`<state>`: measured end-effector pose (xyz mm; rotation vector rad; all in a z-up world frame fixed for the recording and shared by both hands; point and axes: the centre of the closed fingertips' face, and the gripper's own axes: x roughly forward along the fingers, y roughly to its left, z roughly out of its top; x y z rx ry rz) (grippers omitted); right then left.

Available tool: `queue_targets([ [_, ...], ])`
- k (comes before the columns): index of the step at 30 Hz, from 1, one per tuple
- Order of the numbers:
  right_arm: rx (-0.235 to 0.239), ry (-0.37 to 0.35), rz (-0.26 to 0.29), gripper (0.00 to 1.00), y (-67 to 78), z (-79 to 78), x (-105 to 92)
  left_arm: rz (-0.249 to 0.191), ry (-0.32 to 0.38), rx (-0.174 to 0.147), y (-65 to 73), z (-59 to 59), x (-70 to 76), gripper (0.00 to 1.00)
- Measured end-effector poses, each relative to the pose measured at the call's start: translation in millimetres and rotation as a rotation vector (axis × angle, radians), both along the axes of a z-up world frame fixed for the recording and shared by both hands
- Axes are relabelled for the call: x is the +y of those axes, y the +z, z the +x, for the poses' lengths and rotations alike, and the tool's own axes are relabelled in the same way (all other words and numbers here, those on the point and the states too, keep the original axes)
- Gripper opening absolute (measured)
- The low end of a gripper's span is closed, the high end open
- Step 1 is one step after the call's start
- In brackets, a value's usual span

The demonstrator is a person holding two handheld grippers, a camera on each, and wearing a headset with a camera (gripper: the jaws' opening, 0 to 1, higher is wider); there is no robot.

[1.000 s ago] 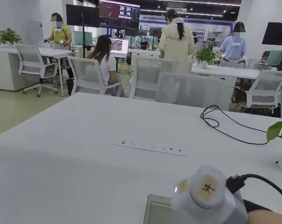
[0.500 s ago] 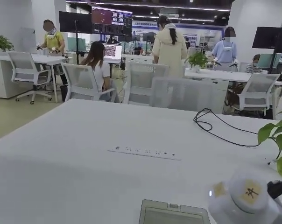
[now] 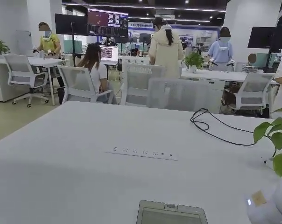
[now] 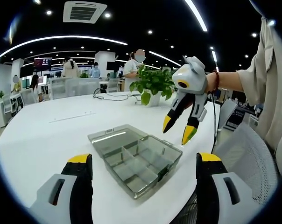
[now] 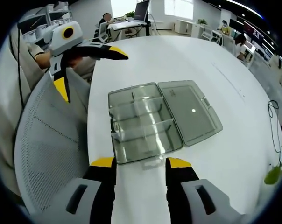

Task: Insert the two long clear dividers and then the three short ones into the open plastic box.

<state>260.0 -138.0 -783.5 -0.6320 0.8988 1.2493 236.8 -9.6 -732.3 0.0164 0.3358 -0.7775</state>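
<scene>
The clear plastic box (image 5: pixel 140 126) lies open near the table edge, its lid (image 5: pixel 190 111) flat beside the tray. Clear dividers stand in the tray (image 4: pixel 140 161) and split it into compartments; how many there are I cannot tell. My left gripper (image 4: pixel 144 157) is open wide, low and just short of the box, nothing between its fingers. It also appears off the table edge as the left gripper (image 5: pixel 89 70). My right gripper (image 5: pixel 141 162) is open above the tray's near side. From the other side the right gripper (image 4: pixel 177 129) hovers over the box's far corner. The lid (image 3: pixel 171 214) and the right gripper's body (image 3: pixel 271 207) sit at the head view's bottom.
A potted plant (image 4: pixel 152 84) stands behind the box, with leaves (image 3: pixel 274 135) at the table's right. A black cable (image 3: pixel 215 128) and a flush power strip (image 3: pixel 142 152) lie further back. A mesh chair (image 5: pixel 47 154) stands by the table edge. People work at desks beyond.
The right gripper's body has moved right and lower across the head view. The head camera has shifted a little, and more of the box lid shows at the bottom.
</scene>
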Motion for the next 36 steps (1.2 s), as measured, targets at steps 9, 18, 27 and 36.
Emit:
queue_targets([
  [9, -0.015, -0.018, -0.030, 0.45, -5.1, 1.5, -37.2, -0.001, 0.006, 0.003, -0.6, -0.1, 1.6, 0.93],
  [18, 0.002, -0.015, -0.079, 0.45, -23.2, -0.5, -70.6, 0.002, 0.011, 0.011, -1.9, 0.1, 2.3, 0.91],
  [27, 0.005, 0.024, -0.117, 0.44, -42.4, -2.2, -88.2, 0.006, 0.016, 0.016, -3.3, 0.6, 2.6, 0.89],
  [36, -0.002, 0.069, -0.167, 0.42, -57.5, -2.2, -103.8, 0.016, 0.023, 0.018, -4.5, 1.0, 3.4, 0.86],
])
